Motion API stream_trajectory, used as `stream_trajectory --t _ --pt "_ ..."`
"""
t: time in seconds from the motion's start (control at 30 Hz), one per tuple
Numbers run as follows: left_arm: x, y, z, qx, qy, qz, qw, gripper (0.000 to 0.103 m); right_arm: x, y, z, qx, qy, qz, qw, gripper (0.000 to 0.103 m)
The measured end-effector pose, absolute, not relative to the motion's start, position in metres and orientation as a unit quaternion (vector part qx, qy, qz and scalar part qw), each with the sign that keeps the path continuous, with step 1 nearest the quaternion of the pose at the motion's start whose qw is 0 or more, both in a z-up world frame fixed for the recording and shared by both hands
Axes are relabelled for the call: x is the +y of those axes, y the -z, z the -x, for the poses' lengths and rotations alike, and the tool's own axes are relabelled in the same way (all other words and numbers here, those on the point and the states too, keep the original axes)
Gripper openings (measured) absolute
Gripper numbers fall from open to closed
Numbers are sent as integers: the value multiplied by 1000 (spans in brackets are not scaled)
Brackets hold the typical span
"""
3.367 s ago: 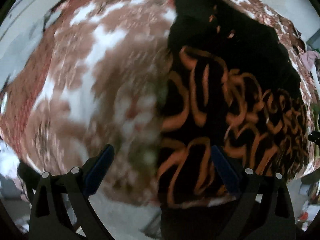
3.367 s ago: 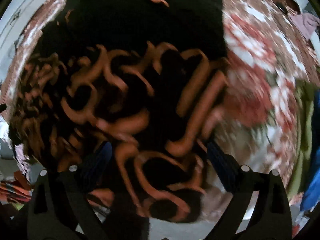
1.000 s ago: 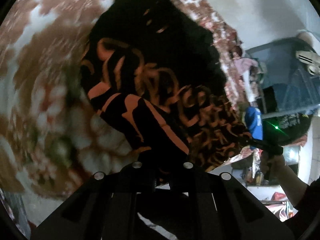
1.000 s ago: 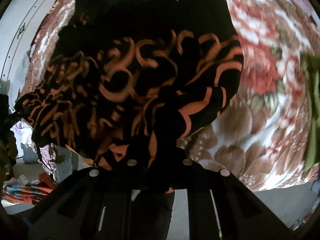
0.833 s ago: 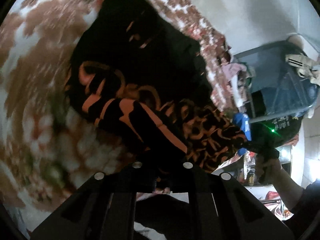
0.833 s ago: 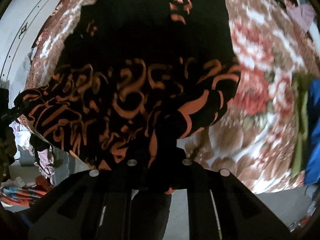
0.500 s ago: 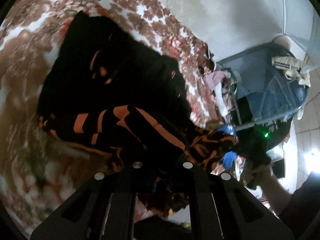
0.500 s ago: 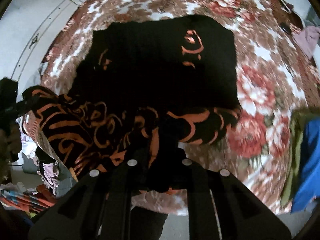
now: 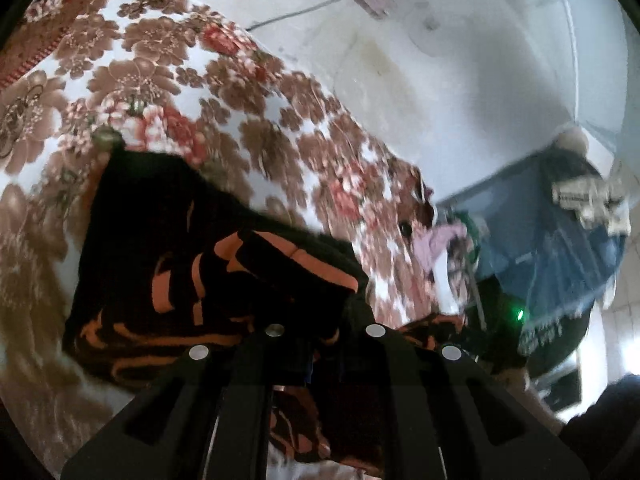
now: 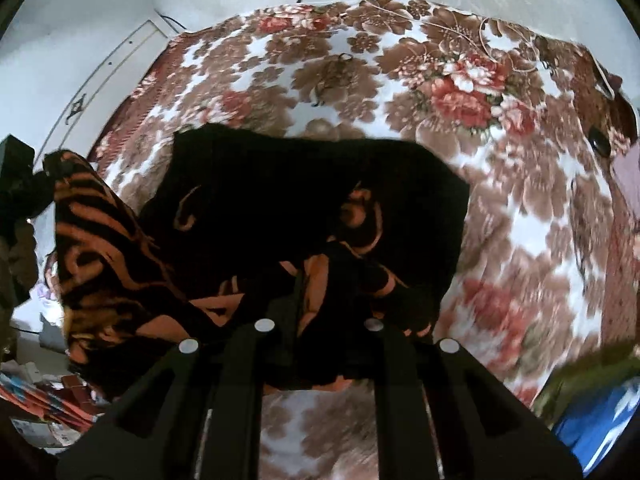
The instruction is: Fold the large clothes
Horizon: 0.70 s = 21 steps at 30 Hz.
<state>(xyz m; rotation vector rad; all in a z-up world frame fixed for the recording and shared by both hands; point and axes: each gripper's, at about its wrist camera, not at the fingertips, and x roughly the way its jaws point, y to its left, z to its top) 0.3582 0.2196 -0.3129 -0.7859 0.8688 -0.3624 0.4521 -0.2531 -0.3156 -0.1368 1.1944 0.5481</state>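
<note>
A large black garment with orange swirls (image 9: 168,264) (image 10: 304,200) lies partly on a floral bedspread (image 9: 168,80) (image 10: 440,80). Its near edge is lifted off the bed. My left gripper (image 9: 320,340) is shut on one corner of that edge. My right gripper (image 10: 316,320) is shut on the other corner. The cloth hangs between them and hides the fingertips. The far part of the garment lies flat on the bed. In the right wrist view the left-held end (image 10: 100,248) rises at the left.
A white wall (image 9: 440,60) stands behind the bed. A blue cloth-covered rack (image 9: 560,248) and a pink cloth (image 9: 436,240) are to the right. Green and blue clothes (image 10: 592,392) lie at the bed's right edge. Clutter (image 10: 36,400) sits on the floor at the left.
Both grippers, open over the garment 3.4 s ago, have shut on its near edge and lifted it up and forward over the flat part. The views tilted up toward the wall.
</note>
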Motion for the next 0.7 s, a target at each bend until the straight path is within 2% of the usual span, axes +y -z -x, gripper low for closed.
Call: stream_trajectory --t 0.2,0.33,0.5,0.7 --pt "247 357 -460 457 128 377 796 7 -251 361 -542 583 -219 51 781 12" --pt "270 409 -518 509 87 449 729 7 -242 396 -597 610 -203 45 765 12" --pt "289 437 -559 539 44 434 721 7 -244 432 -646 637 -189 32 747 13" --pt "326 491 -588 559 -31 465 686 8 -270 475 -692 674 -168 -32 719 13"
